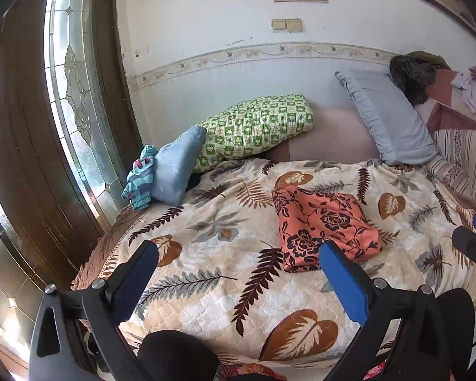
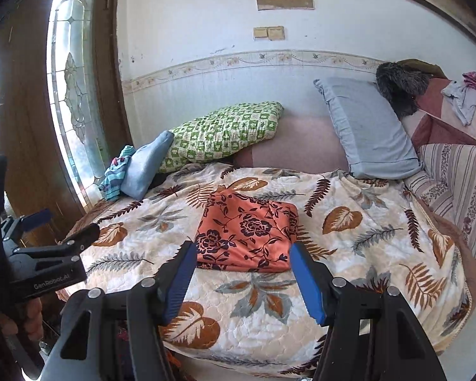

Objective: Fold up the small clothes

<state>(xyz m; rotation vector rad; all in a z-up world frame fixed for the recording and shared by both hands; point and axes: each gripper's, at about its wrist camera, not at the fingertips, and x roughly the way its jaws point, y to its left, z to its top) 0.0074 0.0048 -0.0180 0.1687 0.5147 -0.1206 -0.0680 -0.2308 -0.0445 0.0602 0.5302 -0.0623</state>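
while both grippers hang above the near edge of the bed, the folded orange floral garment [image 2: 247, 233] lies flat on the leaf-print quilt [image 2: 349, 273], about in the middle of it and apart from both tools. the left gripper [image 1: 238, 260] has its jaws spread wide with nothing between the pads, only quilt showing in the gap. the right gripper [image 2: 242, 255] is also released, jaws partly apart and empty, the garment's near edge visible beyond them but not touched. at the quilt's far left corner a striped blue knit piece [image 1: 139, 179] is bunched against a light blue pillow [image 1: 174, 168], which leans on a green checked pillow [image 1: 257, 127]. a grey-blue pillow [image 2: 368, 130] stands against the wall at the far right corner. a dark furry bundle [image 2: 399, 85] sits behind it.
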